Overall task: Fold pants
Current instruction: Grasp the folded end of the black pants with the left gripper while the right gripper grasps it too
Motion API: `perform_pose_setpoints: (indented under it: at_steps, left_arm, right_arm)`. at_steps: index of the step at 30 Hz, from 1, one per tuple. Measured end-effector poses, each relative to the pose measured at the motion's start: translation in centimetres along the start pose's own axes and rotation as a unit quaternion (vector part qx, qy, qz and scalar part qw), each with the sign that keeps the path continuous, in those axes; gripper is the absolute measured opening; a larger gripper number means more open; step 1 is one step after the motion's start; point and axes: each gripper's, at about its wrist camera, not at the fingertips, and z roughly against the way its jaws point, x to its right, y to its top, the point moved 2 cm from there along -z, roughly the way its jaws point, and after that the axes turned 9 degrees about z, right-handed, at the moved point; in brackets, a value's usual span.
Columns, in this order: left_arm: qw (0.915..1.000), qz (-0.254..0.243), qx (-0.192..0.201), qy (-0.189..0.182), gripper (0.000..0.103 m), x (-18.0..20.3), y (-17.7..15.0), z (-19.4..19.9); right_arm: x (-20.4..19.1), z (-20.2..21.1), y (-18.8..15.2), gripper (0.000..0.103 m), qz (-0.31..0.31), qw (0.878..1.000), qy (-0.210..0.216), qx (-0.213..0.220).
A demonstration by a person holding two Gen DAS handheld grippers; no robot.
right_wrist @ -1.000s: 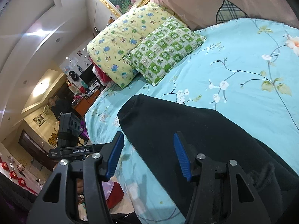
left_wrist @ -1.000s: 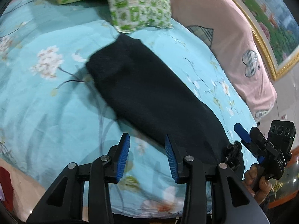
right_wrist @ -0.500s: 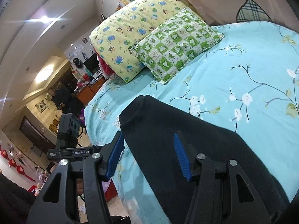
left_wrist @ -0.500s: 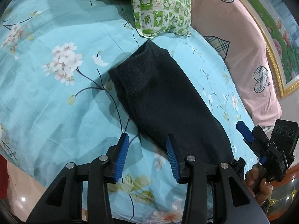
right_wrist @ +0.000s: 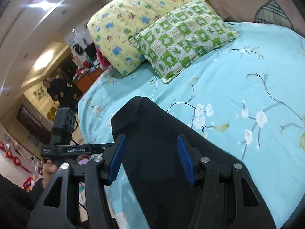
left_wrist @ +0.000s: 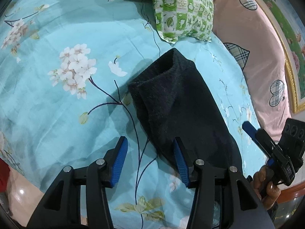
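Dark pants (left_wrist: 181, 110) lie lengthwise on a turquoise floral bedsheet (left_wrist: 57, 99), already doubled into one long narrow strip, with the cuffed end pointing away toward a green checked pillow (left_wrist: 183, 11). The left gripper (left_wrist: 150, 158) hovers above the near part of the strip; its blue fingers (left_wrist: 121, 157) stand moderately apart, have just been opening, and hold nothing, with bare sheet showing between them and the pants' left edge lying just under the right-hand finger. In the other view, the right gripper (right_wrist: 151, 157) hangs over the dark cloth (right_wrist: 162, 152), its fingers (right_wrist: 185, 158) also moderately apart and empty, with the fabric beneath and between them but not pinched. Ahead of those fingers the far end of the strip sits short of the checked pillow (right_wrist: 186, 38) and a yellow pillow (right_wrist: 137, 24). The step in hand looks like lining up for the crosswise fold. The next move probably calls for lowering both grippers onto the near end, closing on the two corners through all layers, then carrying them evenly toward the far cuffs.
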Motion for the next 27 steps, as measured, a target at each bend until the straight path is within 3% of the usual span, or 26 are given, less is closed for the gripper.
perform_pose_setpoints:
  at_steps: [14, 27]
  left_arm:
    - [0.9997, 0.008, 0.021, 0.000, 0.052, -0.4, 1.0, -1.0]
    - [0.9993, -0.014, 0.034, 0.011, 0.053, 0.5, 1.8, -2.3]
  right_arm:
    - [0.3, -8.1, 4.8, 0.057, 0.096, 0.992, 0.029, -0.074]
    - [1.0, -14.6, 6.1, 0.057, 0.109, 0.981, 0.054, -0.148]
